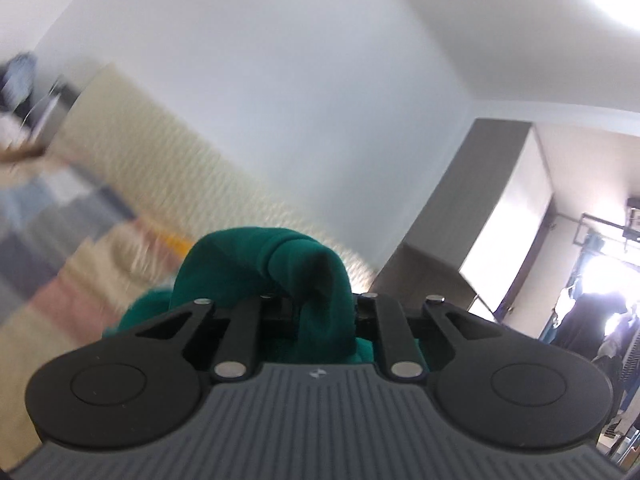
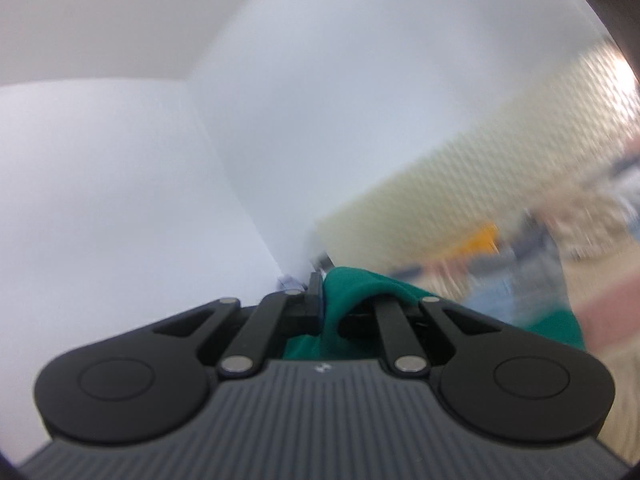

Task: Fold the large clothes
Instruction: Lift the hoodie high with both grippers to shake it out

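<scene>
1. While both views are blurred, the left tool [image 1: 316,300] is plainly clamped on a bunched fold of the green garment [image 1: 280,268], which bulges up and forward over its narrowed jaws.
2. More of the same cloth hangs below and to the left of that tool.
3. Its camera faces a white wall [image 1: 280,100] and a cream textured headboard [image 1: 160,168], with a patchwork bedcover [image 1: 60,248] at the lower left.
4. At the right of that view stands a grey cabinet [image 1: 472,208], with a bright doorway beyond it.
5. The right tool [image 2: 340,304] is closed tight on another fold of the green garment [image 2: 352,292], and the cloth drapes over its right finger and trails off to the right.
6. Behind it are a wall corner [image 2: 224,168] and the headboard [image 2: 480,152].
</scene>
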The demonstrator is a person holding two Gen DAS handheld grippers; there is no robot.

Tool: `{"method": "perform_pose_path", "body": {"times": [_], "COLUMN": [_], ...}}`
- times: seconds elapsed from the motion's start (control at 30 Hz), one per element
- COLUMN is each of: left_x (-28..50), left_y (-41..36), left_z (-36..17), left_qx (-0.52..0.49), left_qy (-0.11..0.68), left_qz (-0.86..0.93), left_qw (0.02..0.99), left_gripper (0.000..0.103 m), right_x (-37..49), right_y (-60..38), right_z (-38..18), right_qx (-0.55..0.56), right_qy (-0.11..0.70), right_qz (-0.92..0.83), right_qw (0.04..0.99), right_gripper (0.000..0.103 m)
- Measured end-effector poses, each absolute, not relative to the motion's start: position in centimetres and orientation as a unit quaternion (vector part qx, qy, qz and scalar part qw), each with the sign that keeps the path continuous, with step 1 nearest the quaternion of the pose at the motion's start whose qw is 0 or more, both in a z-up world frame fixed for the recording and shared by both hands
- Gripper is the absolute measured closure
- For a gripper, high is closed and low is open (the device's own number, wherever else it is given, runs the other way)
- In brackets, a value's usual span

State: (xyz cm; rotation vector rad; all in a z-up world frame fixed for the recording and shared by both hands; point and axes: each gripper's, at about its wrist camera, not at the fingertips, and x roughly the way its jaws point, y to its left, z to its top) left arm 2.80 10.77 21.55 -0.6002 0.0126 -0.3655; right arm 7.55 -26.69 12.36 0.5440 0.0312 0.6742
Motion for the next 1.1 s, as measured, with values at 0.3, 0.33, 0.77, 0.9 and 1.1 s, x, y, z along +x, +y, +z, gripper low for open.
{"method": "perform_pose_path", "body": {"times": [0.3, 0.33, 0.77, 0.9, 1.1], "left_x": [3.4, 3.8, 23.0, 32.2, 46.5], "left_y": [10.5, 10.5, 10.6, 11.2, 13.5], "left_z": [39.3, 40.6, 32.6, 22.7, 4.8], "left_qx": [-0.244, -0.24, -0.218, -0.207, -0.232], "left_qy": [-0.043, -0.045, 0.038, 0.093, 0.179], "left_qz": [-0.212, -0.214, -0.121, -0.099, -0.07], "left_qw": [0.945, 0.946, 0.968, 0.969, 0.954], "left_gripper": [0.085, 0.085, 0.084, 0.084, 0.084], "right_x": [6.9, 7.1, 23.7, 31.6, 45.1], "right_y": [-27.9, -28.0, -25.1, -24.1, -20.0], "right_z": [29.0, 30.7, 27.2, 19.7, 6.3], "right_qx": [0.22, 0.218, 0.204, 0.204, 0.165], "right_qy": [-0.083, -0.094, -0.021, 0.021, 0.123], "right_qz": [0.346, 0.347, 0.267, 0.252, 0.217], "right_qw": [0.908, 0.908, 0.941, 0.946, 0.954], "right_gripper": [0.094, 0.094, 0.094, 0.094, 0.094]}}
